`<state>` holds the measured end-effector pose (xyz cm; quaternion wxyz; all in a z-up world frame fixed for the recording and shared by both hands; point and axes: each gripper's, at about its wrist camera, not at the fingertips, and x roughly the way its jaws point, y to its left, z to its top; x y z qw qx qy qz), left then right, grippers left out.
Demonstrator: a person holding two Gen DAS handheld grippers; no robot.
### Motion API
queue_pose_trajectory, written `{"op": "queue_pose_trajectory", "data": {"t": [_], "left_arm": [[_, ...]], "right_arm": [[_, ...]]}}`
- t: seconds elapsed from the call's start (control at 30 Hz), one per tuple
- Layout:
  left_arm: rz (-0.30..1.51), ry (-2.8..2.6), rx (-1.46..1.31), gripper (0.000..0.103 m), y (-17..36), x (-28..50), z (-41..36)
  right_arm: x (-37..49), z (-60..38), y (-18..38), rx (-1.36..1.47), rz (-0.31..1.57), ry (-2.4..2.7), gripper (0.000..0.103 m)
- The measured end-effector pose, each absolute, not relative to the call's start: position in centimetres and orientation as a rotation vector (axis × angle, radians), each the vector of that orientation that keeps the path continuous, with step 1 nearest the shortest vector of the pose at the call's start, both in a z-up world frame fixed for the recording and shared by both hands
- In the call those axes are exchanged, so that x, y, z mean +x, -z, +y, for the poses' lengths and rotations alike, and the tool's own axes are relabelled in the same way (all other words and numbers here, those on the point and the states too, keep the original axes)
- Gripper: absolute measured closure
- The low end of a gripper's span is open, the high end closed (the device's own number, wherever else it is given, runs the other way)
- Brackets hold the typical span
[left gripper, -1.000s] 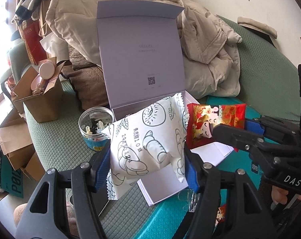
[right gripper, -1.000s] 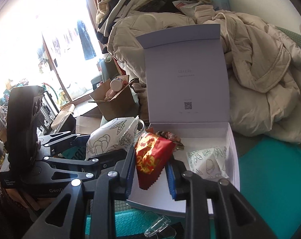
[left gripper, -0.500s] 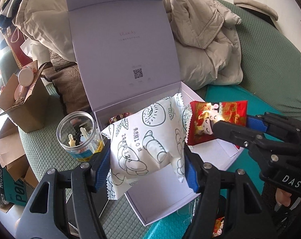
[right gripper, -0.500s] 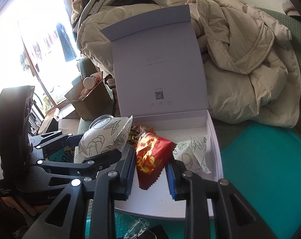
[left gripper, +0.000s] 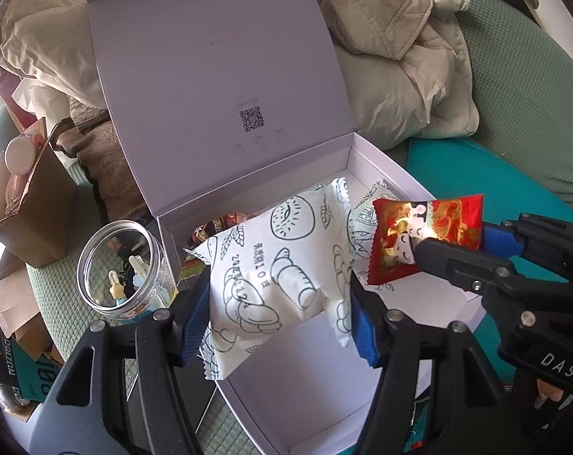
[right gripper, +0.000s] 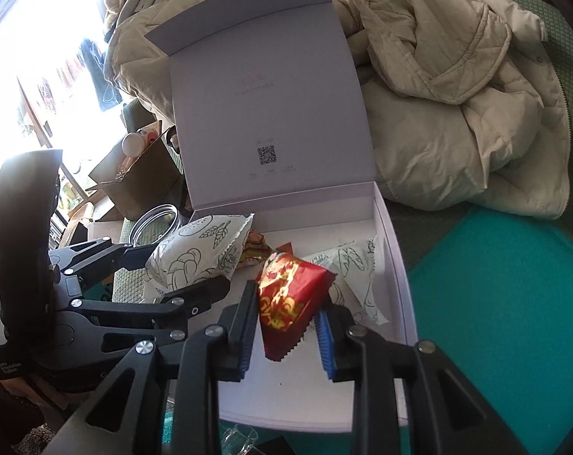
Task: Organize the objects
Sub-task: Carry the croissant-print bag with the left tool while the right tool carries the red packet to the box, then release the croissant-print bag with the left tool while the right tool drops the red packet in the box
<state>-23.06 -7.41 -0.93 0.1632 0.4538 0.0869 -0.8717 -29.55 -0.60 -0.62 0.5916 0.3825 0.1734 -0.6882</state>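
Observation:
My left gripper (left gripper: 279, 303) is shut on a white snack packet with bread drawings (left gripper: 282, 265) and holds it over the open white box (left gripper: 317, 398). My right gripper (right gripper: 286, 326) is shut on a red and gold snack packet (right gripper: 290, 295), also over the box (right gripper: 396, 250). The red packet shows in the left wrist view (left gripper: 427, 239), and the white one in the right wrist view (right gripper: 195, 254). Another white packet (right gripper: 358, 269) and small dark wrapped sweets (right gripper: 254, 252) lie inside the box. The lid (left gripper: 218, 76) stands upright behind.
A clear jar (left gripper: 125, 269) with small items stands left of the box. A brown cardboard box (left gripper: 28, 204) sits further left. A beige padded jacket (right gripper: 457, 94) lies behind on the green sofa (left gripper: 533, 76). A teal mat (right gripper: 514, 303) lies under the box's right side.
Both grippers have moved forward and lower over the box, each still holding its packet. The box now fills more of both views.

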Motion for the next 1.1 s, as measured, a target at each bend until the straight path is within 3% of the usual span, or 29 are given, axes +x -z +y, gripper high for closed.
{"op": "queue_pose_trajectory", "data": {"t": [0.47,0.67,0.8,1.1], "left_arm": [[0.107,2.499,1.394,0.041,2.7,-25.2,-5.8],[0.093,2.493,1.440,0.041,3.5,-26.0,-5.6],[0.176,2.474,1.505,0.041,4.4,-26.4,-6.2],[0.105,2.457,1.484,0.039,5.2,-26.6,-5.4]], "right_arm": [[-31.0,-1.5,3.1,0.975,0.425,1.614,0.075],[-31.4,-1.6,3.9,1.003,0.419,1.602,0.074],[-31.6,-1.6,4.1,1.017,0.414,1.601,0.074],[-32.3,-1.8,4.8,1.071,0.429,1.622,0.064]]}}
